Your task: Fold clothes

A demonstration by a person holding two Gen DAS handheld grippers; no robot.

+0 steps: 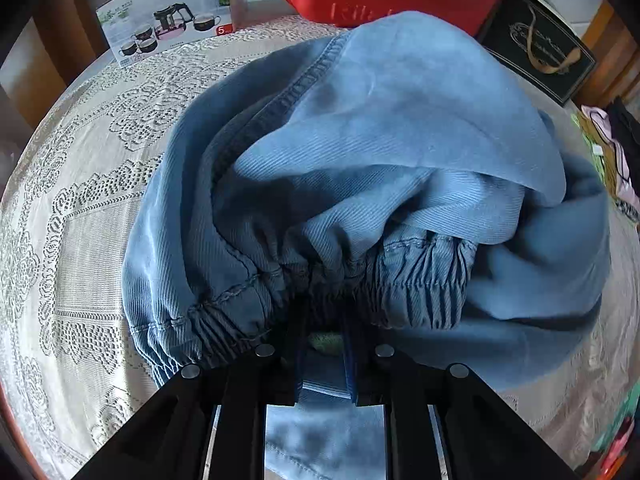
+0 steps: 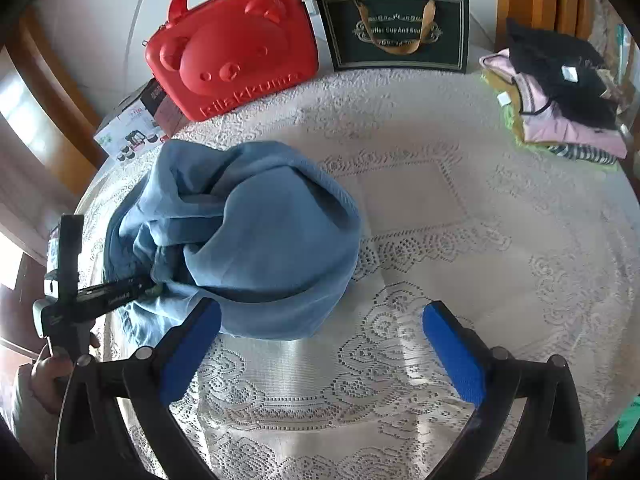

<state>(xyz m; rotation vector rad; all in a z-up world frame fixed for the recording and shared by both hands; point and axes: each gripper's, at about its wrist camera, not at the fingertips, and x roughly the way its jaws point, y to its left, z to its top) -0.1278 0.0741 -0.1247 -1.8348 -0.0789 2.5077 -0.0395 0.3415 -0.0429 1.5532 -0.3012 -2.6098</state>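
Observation:
A crumpled pair of light blue denim trousers point(image 1: 360, 160) with an elastic waistband lies bunched on the lace tablecloth point(image 1: 80, 208). My left gripper point(image 1: 324, 336) is shut on the waistband, its fingers buried in the gathered cloth. In the right wrist view the trousers point(image 2: 248, 240) form a heap at the left, and the left gripper point(image 2: 150, 289) reaches into the heap from the left. My right gripper point(image 2: 320, 344) is open and empty, just in front of and to the right of the heap, above the tablecloth point(image 2: 440, 220).
A red bear-shaped case point(image 2: 236, 56) and a dark green gift bag point(image 2: 400, 32) stand at the table's far edge. A tea-set box point(image 1: 168, 20) stands at the back left. A stack of folded clothes point(image 2: 560, 100) sits at the far right.

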